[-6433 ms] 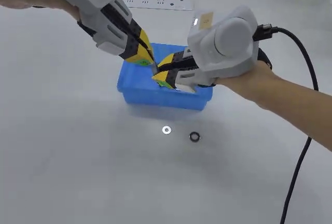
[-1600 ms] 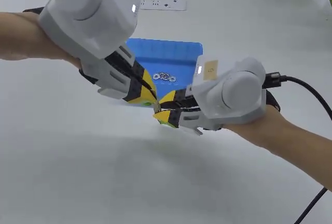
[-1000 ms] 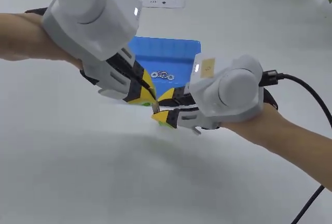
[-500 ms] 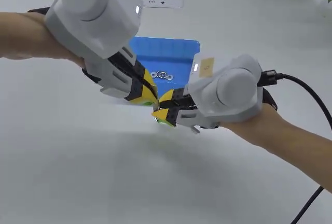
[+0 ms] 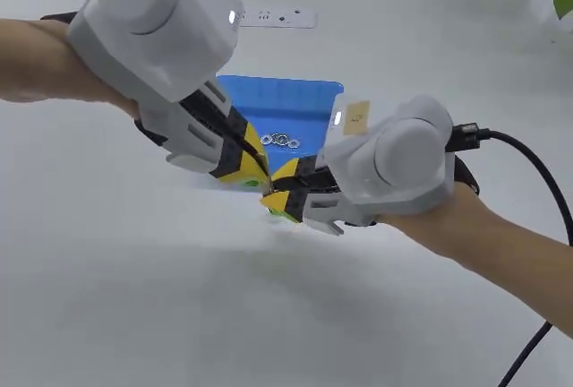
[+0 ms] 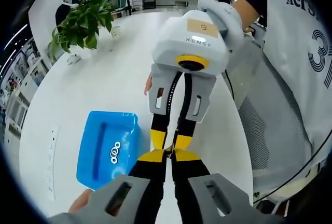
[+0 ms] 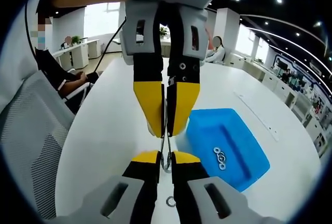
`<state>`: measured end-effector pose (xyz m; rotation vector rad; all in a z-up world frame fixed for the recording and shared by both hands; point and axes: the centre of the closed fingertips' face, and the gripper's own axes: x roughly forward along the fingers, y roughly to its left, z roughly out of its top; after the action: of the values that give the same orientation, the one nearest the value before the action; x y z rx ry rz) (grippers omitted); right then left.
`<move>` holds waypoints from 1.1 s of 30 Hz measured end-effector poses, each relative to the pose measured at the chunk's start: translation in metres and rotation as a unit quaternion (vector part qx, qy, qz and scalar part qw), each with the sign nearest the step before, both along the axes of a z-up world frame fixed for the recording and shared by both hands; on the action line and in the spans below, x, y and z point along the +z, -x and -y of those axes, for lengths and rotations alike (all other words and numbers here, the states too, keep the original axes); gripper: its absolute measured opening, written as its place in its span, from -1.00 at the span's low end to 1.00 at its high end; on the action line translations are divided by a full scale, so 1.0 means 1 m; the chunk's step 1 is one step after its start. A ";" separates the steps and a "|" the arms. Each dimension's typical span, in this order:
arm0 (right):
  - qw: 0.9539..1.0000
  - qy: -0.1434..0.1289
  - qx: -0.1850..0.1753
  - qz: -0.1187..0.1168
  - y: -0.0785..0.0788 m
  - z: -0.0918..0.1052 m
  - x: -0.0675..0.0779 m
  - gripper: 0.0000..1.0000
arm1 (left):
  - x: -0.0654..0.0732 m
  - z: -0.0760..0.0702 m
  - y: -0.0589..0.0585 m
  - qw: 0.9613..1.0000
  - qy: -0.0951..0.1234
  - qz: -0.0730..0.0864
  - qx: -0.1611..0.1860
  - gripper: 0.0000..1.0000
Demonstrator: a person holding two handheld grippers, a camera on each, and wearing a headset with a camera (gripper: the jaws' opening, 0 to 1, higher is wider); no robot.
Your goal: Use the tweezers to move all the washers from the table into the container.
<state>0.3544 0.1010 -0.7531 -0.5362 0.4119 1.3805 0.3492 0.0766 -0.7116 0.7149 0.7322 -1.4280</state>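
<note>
"Three washers [image 5: 280,141] entered, in a short row on the floor of the blue container [image 5: 304,100]. In the head view, the container stands on the white table [image 5: 134,297] just behind the two grippers, whose yellow tips meet in front of it."

"One loose washer [image 7: 170,201] to add, per the right gripper view. It lies flat on the table just below that gripper's own jaws, outside the container. In the head view the grippers lie across that spot."

"Tweezers?"

"Tweezers [image 7: 165,146]: thin metal, running between the two sets of jaws. They are plain in the right gripper view and a sliver at best in the left gripper view."

"Left gripper [image 5: 255,174]?"

"Jaws drawn almost together, pinching one end of the tweezers. Right gripper [image 5: 285,201]: jaws equally narrow, clamped on the other end."

"Sundries?"

"One potted plant [image 6: 85,22] across the table in the left gripper view, and one power strip [image 5: 277,18] beyond the container in the head view."
</note>
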 end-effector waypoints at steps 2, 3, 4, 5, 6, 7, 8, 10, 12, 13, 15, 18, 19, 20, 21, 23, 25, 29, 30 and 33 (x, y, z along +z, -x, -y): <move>1.000 -0.001 0.000 0.006 0.000 0.000 0.006 -0.81 | 0.005 -0.001 0.000 1.000 0.001 0.004 -0.001 -0.85; 1.000 -0.003 -0.001 0.007 -0.001 0.000 0.009 -0.81 | 0.009 0.000 0.001 1.000 0.001 0.007 -0.001 -0.85; 1.000 -0.004 0.000 0.009 -0.001 0.000 0.012 -0.81 | 0.012 0.001 0.002 1.000 0.002 0.009 -0.001 -0.85; 1.000 -0.004 0.000 0.013 -0.001 -0.001 0.014 -0.81 | 0.014 0.001 0.002 1.000 0.002 0.012 -0.001 -0.85; 1.000 -0.004 0.001 0.017 -0.002 -0.001 0.017 -0.81 | 0.017 0.001 0.001 1.000 0.002 0.015 -0.002 -0.85; 1.000 -0.004 0.002 0.019 -0.003 -0.001 0.020 -0.81 | 0.020 0.001 0.001 1.000 0.002 0.018 -0.003 -0.85; 1.000 -0.005 0.003 0.022 -0.003 -0.001 0.023 -0.81 | 0.023 0.001 0.002 1.000 0.002 0.021 -0.003 -0.85; 1.000 -0.005 0.004 0.029 -0.005 -0.002 0.029 -0.81 | 0.029 0.000 -0.001 1.000 0.003 0.028 -0.004 -0.85; 0.999 -0.007 0.003 0.035 -0.008 -0.002 0.035 -0.81 | 0.033 -0.001 -0.004 0.999 0.003 0.033 -0.004 -0.85; 0.999 -0.009 0.004 0.040 -0.010 -0.003 0.038 -0.81 | 0.035 -0.002 -0.006 0.999 0.003 0.037 -0.005 -0.85; 0.999 -0.009 0.004 0.046 -0.013 -0.003 0.043 -0.81 | 0.039 -0.003 -0.010 0.999 0.002 0.043 -0.005 -0.85; 0.998 -0.012 0.003 0.055 -0.017 -0.004 0.049 -0.81 | 0.045 -0.004 -0.015 0.999 0.003 0.050 -0.006 -0.85; 0.998 -0.013 0.003 0.055 -0.019 -0.004 0.051 -0.81 | 0.047 -0.005 -0.016 0.999 0.003 0.051 -0.007 -0.85; 0.998 -0.013 0.003 0.059 -0.020 -0.004 0.053 -0.81 | 0.047 -0.006 -0.020 0.999 0.003 0.054 -0.008 -0.85; 0.998 -0.013 0.003 0.062 -0.022 -0.004 0.054 -0.81 | 0.050 -0.006 -0.021 0.998 0.003 0.057 -0.008 -0.85; 0.998 -0.013 0.003 0.067 -0.026 -0.003 0.058 -0.81 | 0.055 -0.006 -0.023 0.998 0.004 0.060 -0.010 -0.85; 0.997 -0.015 0.002 0.070 -0.030 -0.003 0.061 -0.81 | 0.058 -0.006 -0.028 0.998 0.006 0.064 -0.010 -0.85; 0.997 -0.017 -0.003 0.077 -0.043 -0.003 0.064 -0.81 | 0.061 -0.006 -0.040 0.997 0.008 0.071 -0.013 -0.85; 0.997 -0.017 -0.004 0.080 -0.047 -0.003 0.064 -0.81 | 0.061 -0.006 -0.043 0.997 0.009 0.072 -0.013 -0.85; 0.997 -0.016 -0.007 0.082 -0.056 -0.002 0.063 -0.81 | 0.059 -0.004 -0.053 0.997 0.008 0.074 -0.012 -0.85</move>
<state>0.4107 0.1034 -0.6905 -0.6131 0.2601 1.3167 0.4022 0.0803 -0.6527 0.8104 0.5965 -1.3857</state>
